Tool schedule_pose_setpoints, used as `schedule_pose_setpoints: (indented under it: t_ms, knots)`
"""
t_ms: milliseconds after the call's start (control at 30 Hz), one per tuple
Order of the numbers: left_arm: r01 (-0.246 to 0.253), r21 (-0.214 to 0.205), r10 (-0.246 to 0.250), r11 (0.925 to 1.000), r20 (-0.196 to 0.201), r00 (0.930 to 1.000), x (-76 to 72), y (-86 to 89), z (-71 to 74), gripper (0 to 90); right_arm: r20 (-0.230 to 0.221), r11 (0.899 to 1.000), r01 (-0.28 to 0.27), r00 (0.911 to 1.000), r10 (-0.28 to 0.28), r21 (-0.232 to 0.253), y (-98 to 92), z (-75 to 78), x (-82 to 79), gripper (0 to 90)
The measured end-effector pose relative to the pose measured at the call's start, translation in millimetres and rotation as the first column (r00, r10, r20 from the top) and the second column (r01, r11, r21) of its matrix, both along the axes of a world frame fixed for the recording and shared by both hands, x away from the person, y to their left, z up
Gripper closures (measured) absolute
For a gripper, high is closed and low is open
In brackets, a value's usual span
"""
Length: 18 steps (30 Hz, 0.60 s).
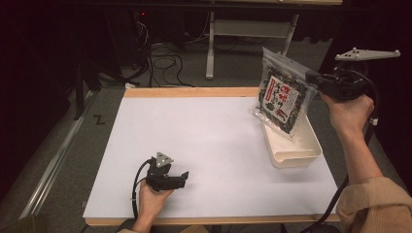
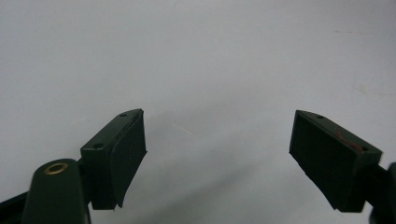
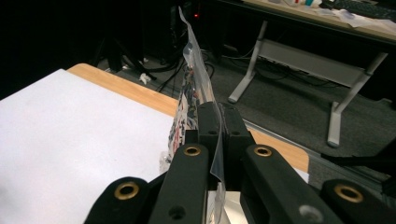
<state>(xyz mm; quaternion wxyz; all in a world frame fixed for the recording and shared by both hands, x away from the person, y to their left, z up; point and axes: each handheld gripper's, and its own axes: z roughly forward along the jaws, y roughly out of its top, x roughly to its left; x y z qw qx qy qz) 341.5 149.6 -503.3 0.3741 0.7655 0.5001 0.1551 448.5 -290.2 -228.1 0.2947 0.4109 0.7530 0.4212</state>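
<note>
A clear plastic snack bag with a dark printed label hangs in the air above the far end of a white tray at the table's right side. My right gripper is shut on the bag's right edge, and the right gripper view shows the thin bag edge-on, pinched between the closed jaws. My left gripper rests low near the table's front left, held by a hand, jaws pointing right. Its fingers stand wide apart over the bare white surface with nothing between them.
A white sheet covers the table, with a wooden rim along the far edge. Beyond the table lie cables on a grey floor and the legs of another desk. The tray's inside looks bare.
</note>
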Motion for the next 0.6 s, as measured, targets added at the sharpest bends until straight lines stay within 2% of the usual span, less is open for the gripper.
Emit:
schedule_pose_setpoints:
  t_ms: [233, 400, 600]
  knots:
    - [0.004, -0.024, -0.004, 0.9997, -0.006, 1.0000, 0.8, 0.6, 0.1, 19.4, 0.005, 0.999, 0.038, 0.9993, -0.038, 0.003, -15.0, -3.5, 2.7, 90.0]
    - [0.008, -0.022, -0.008, 0.9997, -0.006, 0.9999, 0.6, -0.2, 0.1, 19.3, 0.010, 0.998, 0.054, 0.9985, -0.054, -0.018, -19.7, -9.3, 4.7, 90.0]
    - [0.011, -0.015, -0.011, 0.9998, -0.002, 0.9999, 0.3, -0.5, 0.4, 19.3, 0.002, 0.997, 0.070, 0.9976, -0.070, -0.017, -23.8, -14.2, 5.5, 90.0]
